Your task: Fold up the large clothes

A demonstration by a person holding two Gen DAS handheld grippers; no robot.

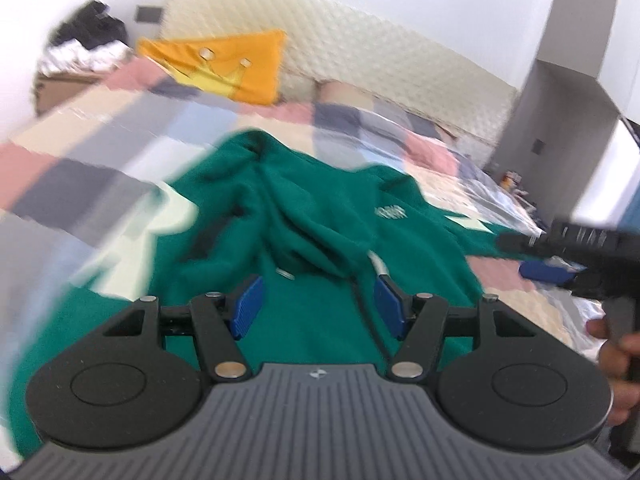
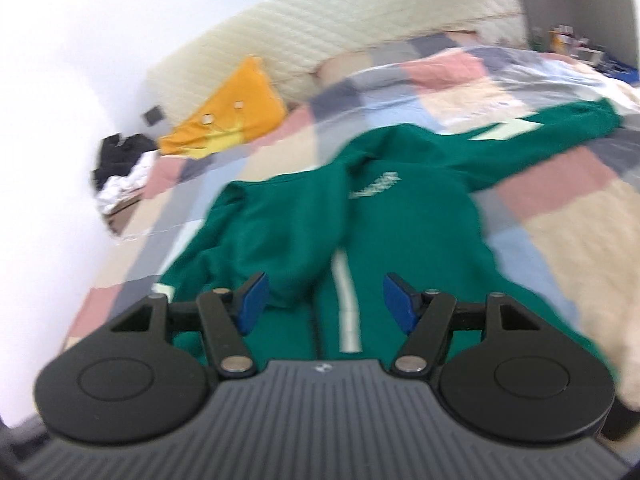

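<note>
Green hoodie (image 1: 320,240) lies rumpled mid-frame on the bed (image 1: 120,120), one sleeve out toward upper right. Left gripper (image 1: 318,306) and right gripper (image 2: 322,302): fingers apart, empty, hovering above the hoodie, probably between grasps.

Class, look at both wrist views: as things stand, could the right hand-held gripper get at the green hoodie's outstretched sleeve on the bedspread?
Probably yes. The right hand-held gripper is open and empty, and the sleeve lies flat on the bedspread with nothing on it or in between.
</note>
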